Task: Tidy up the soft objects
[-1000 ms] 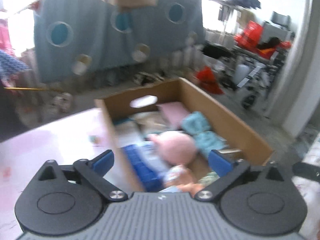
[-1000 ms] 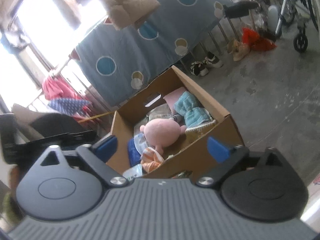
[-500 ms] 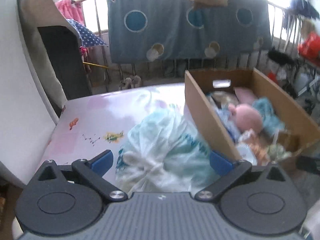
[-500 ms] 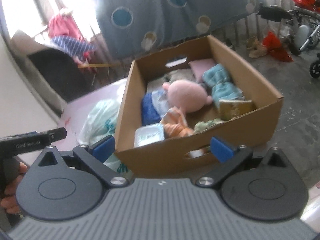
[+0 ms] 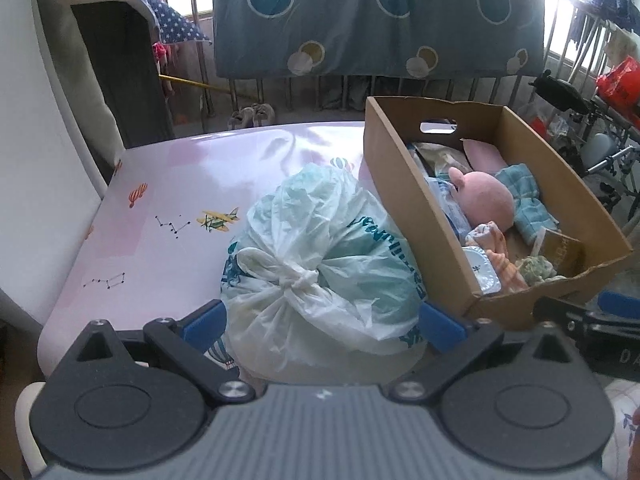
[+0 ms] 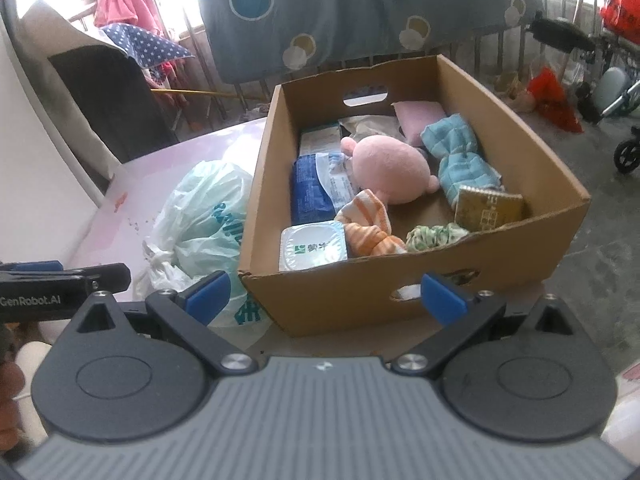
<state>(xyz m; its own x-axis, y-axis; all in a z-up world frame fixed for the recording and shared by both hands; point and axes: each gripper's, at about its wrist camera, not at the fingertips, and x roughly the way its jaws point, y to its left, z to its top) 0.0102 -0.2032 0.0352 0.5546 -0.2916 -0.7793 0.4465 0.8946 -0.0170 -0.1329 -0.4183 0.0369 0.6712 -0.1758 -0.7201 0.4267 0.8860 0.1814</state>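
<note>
Both grippers, left point(image 5: 322, 322) & right point(image 6: 326, 296), spread wide, holding nothing. Looks like approach step: tied bag point(image 5: 320, 256) sits just left of the box point(image 6: 400, 300); next prob pinch its knot.

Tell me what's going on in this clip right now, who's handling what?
Nothing is being held. A person carries two grippers, both open. The left gripper faces a knotted plastic bag lying on the pink table, its fingers either side of the bag. The right gripper points at the cardboard box beside the bag, which holds a pink plush toy, a teal towel, an orange striped cloth and some packets.
</note>
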